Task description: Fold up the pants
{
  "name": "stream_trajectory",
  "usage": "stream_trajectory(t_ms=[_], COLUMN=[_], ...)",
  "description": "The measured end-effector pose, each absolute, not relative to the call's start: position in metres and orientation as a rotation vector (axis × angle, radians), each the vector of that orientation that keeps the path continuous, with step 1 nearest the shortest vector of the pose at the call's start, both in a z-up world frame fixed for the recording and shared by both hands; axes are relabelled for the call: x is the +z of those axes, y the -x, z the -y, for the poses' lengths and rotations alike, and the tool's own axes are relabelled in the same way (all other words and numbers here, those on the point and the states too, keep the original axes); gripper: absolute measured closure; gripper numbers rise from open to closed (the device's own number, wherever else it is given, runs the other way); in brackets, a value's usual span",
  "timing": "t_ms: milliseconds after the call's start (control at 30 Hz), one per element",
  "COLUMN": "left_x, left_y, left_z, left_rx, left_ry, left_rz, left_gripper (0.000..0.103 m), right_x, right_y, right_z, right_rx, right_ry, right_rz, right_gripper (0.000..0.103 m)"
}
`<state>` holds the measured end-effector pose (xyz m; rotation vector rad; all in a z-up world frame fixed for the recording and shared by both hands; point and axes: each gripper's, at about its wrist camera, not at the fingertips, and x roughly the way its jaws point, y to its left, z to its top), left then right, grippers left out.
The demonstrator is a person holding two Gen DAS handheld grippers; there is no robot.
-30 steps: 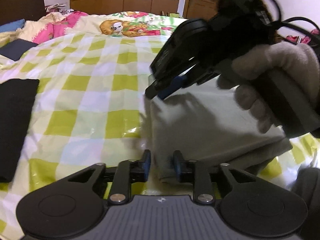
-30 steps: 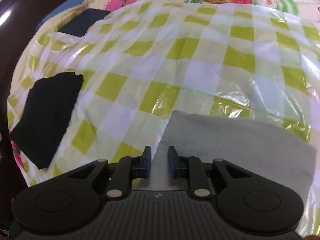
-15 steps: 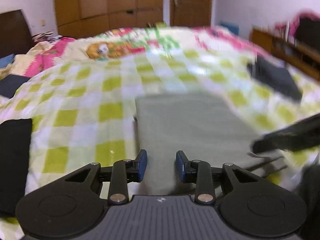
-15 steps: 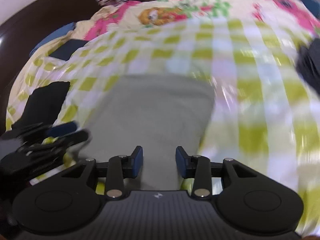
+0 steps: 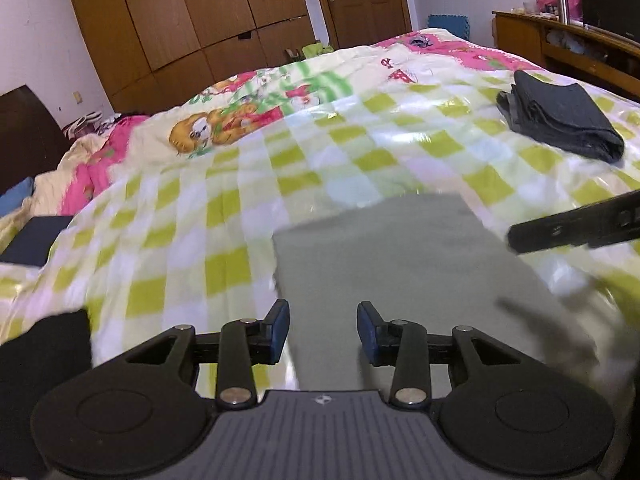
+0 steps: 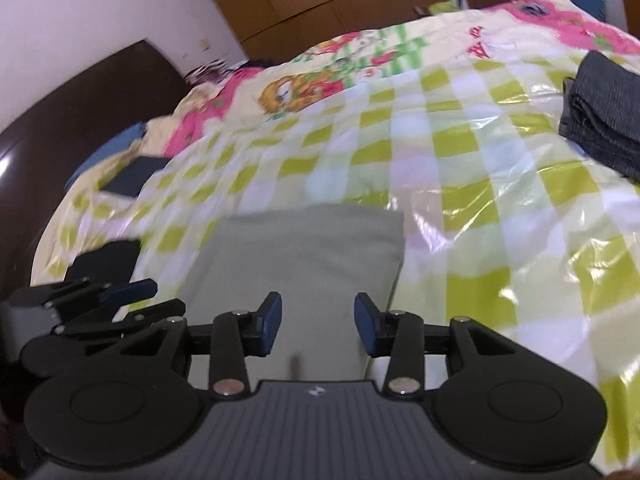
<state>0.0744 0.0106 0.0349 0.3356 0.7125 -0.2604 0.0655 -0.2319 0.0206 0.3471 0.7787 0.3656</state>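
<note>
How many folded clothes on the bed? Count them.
4: grey pants centre, black one near left, navy one far left, dark stack right. Others may hide.

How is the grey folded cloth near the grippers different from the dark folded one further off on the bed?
The grey pants are pale and lie in one flat, smooth rectangle; the dark garment is charcoal, thicker, with stacked folds showing at its edge. The grey pants lie right before both grippers; the dark garment lies far off to the right. Both rest folded on the checked cover.
</note>
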Motion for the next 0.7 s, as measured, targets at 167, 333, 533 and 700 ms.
stream_trajectory(t_ms=[167, 333, 533, 700], left_x=[0.014, -0.018, -0.014, 0.0], left_y=[-0.098, -0.083, -0.085, -0.094], left_z=[0.007, 0.012, 0.01, -0.007], left_rx=[-0.281, -0.305, -0.302, -0.322], left_ry=[-0.36, -0.43, -0.393, -0.312], left_rz=[-0.78, -0.817, -0.802, -0.784], left_gripper=[0.052, 0.049, 0.047, 0.044], right_x=[-0.001, -0.037, -0.054, -0.054], right_y=[-0.106, -0.139, -0.162, -0.144], right_z=[0.234, 0.242, 0.263, 0.285], right_rx=[0.346, 0.313, 0.336, 0.362], right_ry=[-0.387, -0.462, -0.623, -0.72], right_rz=[-0.766, -0.865, -0.903, -0.936], right_gripper=[0.06, 0.06, 0.061, 0.056])
